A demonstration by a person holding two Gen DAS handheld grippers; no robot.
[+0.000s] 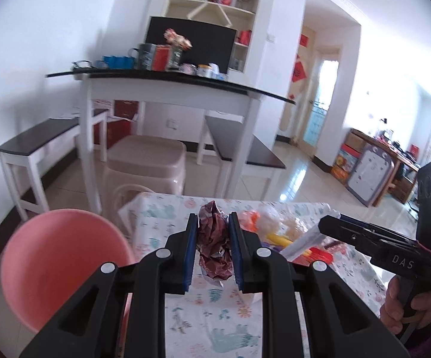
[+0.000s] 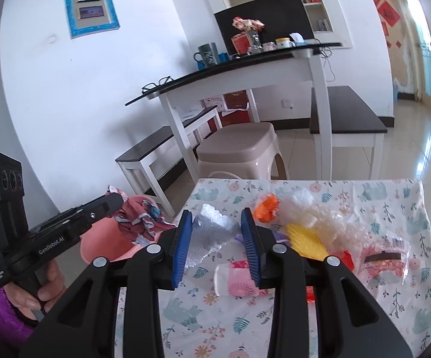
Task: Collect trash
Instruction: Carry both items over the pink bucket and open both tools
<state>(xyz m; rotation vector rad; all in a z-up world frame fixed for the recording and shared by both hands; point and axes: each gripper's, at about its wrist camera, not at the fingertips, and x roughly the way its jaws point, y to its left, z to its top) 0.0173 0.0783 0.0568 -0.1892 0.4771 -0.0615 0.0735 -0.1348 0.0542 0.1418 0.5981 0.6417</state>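
My left gripper [image 1: 214, 226] is shut on a crumpled dark-red wrapper [image 1: 214, 240], held above the table's left part beside the pink bin [image 1: 57, 265]. In the right wrist view the same wrapper [image 2: 143, 220] hangs over the pink bin [image 2: 108, 244]. My right gripper [image 2: 216, 223] is shut on a silver crumpled foil piece [image 2: 209, 232] above the table. It also shows in the left wrist view [image 1: 322, 223], holding a pale strip. More trash lies on the patterned tablecloth [image 2: 394, 223]: orange scrap [image 2: 264, 207], yellow wrapper [image 2: 304, 238], clear plastic bags [image 2: 328, 217], a pink flowered cup [image 2: 236, 279].
A white dining table with black top [image 1: 167, 80] stands behind, with benches [image 1: 36, 140] and a beige plastic stool [image 1: 146, 161] under it. Mugs, a vase and boxes sit on it. Tiled floor [image 1: 304, 173] opens to the right.
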